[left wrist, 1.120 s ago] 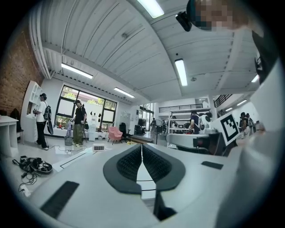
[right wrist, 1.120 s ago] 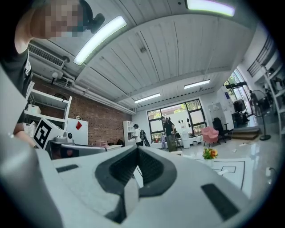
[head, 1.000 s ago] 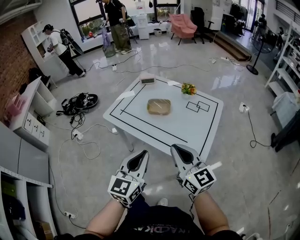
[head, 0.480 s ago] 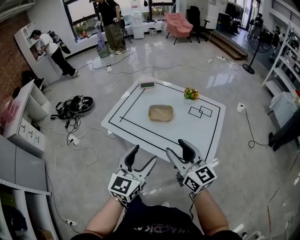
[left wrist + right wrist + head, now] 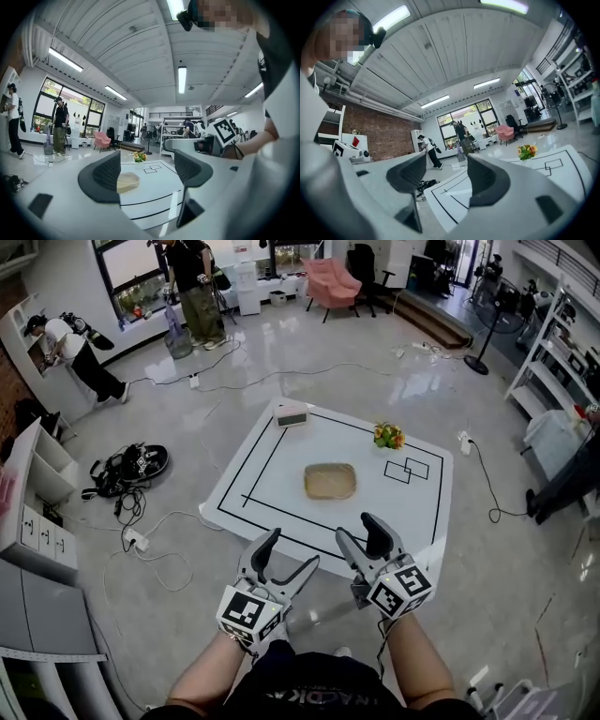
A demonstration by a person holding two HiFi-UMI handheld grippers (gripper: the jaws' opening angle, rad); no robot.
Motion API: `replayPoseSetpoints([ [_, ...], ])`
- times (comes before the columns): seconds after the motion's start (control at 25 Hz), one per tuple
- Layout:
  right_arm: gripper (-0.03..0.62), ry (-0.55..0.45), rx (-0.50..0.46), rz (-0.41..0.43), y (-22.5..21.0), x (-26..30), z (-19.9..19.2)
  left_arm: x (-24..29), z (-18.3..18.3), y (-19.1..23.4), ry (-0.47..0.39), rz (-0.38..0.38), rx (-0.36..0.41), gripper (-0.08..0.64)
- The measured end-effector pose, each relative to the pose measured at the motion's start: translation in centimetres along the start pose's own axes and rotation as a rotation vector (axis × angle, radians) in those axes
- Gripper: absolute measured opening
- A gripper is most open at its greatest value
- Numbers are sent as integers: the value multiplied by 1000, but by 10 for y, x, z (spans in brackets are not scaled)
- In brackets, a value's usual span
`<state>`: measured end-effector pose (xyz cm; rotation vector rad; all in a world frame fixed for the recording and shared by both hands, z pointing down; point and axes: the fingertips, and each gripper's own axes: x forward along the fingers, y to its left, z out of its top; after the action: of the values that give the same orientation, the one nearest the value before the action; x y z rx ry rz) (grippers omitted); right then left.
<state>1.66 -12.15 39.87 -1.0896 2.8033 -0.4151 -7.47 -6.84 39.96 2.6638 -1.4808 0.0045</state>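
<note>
Left gripper (image 5: 286, 554) (image 5: 145, 171): jaws wide apart, nothing between them, held in the air just off the near edge of the table (image 5: 412, 512) (image 5: 154, 190). Right gripper (image 5: 359, 529) (image 5: 445, 176): jaws also apart and empty, over the table's near edge, just beside the left one. Neither touches the table.

Basket (image 5: 330, 481) (image 5: 127, 180): shallow, woven, lying flat at the middle of the table, inside the black outline, well apart from both grippers. The left gripper view looks toward it past the left jaw.

Flowers (image 5: 388, 435) (image 5: 137, 157) (image 5: 527, 151): at the table's far right, beside two small drawn squares.

Box (image 5: 292, 415): small, at the table's far left corner.

Beyond the table: cables (image 5: 127, 465) on the floor to its left, and two people (image 5: 187, 282) standing farther off.
</note>
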Motion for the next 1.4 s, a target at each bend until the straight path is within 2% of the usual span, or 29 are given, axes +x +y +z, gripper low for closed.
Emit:
replayPoseSetpoints([
  [0.24, 258, 5, 26, -112, -5, 34, -8, 5, -1, 40, 6, -82, -24, 347],
  [0.64, 258, -18, 58, -281, -19, 60, -13, 15, 1, 72, 16, -225, -22, 347],
  [0.92, 258, 1, 119, -343, -44, 71, -26, 29, -5, 83, 32, -265, -44, 347],
  [1.16, 258, 29, 166, -376, -80, 82, -38, 51, -12, 94, 43, -257, -69, 347],
  [1.4, 258, 74, 275, -389, -124, 90, -65, 82, -25, 97, 83, -237, -83, 347],
])
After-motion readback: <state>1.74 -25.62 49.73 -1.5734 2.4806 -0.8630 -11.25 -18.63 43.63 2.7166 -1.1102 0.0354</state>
